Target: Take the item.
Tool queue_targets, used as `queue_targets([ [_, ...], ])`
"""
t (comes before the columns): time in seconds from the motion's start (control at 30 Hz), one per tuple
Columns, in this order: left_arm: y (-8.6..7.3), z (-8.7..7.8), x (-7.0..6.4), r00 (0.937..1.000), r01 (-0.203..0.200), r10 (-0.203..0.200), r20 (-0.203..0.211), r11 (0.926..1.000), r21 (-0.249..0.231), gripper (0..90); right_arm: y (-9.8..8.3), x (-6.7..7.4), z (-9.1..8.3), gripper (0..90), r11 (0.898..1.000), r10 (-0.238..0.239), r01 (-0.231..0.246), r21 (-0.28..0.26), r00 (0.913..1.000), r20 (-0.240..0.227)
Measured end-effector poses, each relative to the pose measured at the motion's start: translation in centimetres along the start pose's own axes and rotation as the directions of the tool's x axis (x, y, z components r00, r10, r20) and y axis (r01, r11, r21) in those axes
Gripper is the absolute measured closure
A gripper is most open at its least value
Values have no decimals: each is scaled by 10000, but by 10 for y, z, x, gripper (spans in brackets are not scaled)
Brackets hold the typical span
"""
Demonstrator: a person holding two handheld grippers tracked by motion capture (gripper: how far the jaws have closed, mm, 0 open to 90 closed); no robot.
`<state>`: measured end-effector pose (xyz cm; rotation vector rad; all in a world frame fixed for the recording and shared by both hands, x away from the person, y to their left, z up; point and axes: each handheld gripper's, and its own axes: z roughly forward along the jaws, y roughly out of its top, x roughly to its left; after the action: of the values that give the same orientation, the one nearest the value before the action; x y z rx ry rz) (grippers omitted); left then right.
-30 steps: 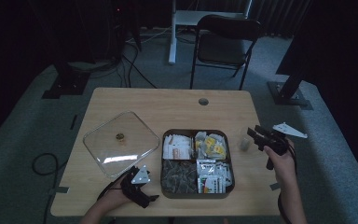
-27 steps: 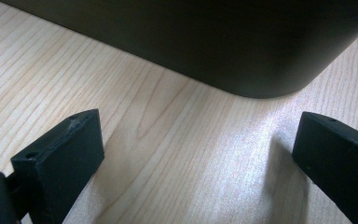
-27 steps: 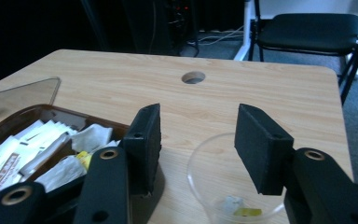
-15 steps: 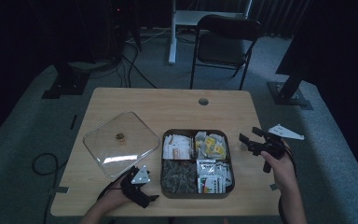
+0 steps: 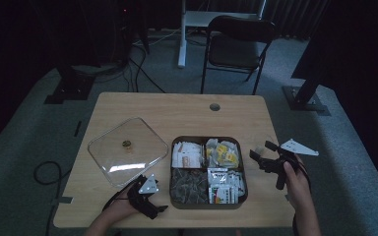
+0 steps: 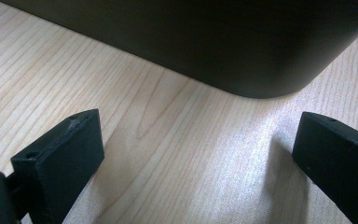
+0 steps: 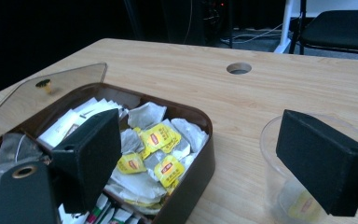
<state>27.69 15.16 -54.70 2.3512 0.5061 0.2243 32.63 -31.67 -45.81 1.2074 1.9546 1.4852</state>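
**Right jaws released beside the cup, tea box between my two grippers**

Nearest me, my left gripper (image 5: 145,196) rests on the bench (image 5: 187,110) close to its near edge, just left of the dark tea box (image 5: 208,172). In the left gripper view its jaws stand spread with bare wood between them, and the box's rounded corner (image 6: 261,70) lies just ahead, not touched.

My right gripper (image 5: 266,156) is held over the bench's right edge, jaws aimed left toward the box. They have just been opening and now stand wide apart, pressing on nothing. In the right gripper view the clear plastic cup (image 7: 298,172) stands upright, mouth up, just beside the box's right wall, partly behind the right-hand jaw. A tea bag with a yellow tag (image 7: 305,205) lies at its bottom.

The box has four compartments; its far right one holds yellow-tagged bags (image 7: 161,140).

Left of the box, toward the bench's left edge, the clear lid (image 5: 128,150) lies flat, knob up.
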Motion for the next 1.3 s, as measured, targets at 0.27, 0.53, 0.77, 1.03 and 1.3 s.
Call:
queue_targets([
  [0.27,0,0,0,10000,2,-3,9,10000,18,20,-14,4,-2,135,9975,-548,557,430,9983,-213],
  [0.53,0,0,0,10000,0,0,4,10000,20,20,-37,4,0,135,9928,-767,798,891,9963,-383],
  [0.77,0,0,-1,10000,43,-43,-55,10000,30,20,-57,2,2,135,9815,-1057,1123,1549,9931,-500],
  [1.03,0,0,-1,10000,56,-56,-59,10000,37,20,-75,-1,3,134,9744,-1090,1134,1939,9935,-335],
  [1.3,-2,-1,-3,9997,195,-194,-168,9998,22,20,-87,-1,5,118,9589,-1271,1287,2530,9916,-228],
])
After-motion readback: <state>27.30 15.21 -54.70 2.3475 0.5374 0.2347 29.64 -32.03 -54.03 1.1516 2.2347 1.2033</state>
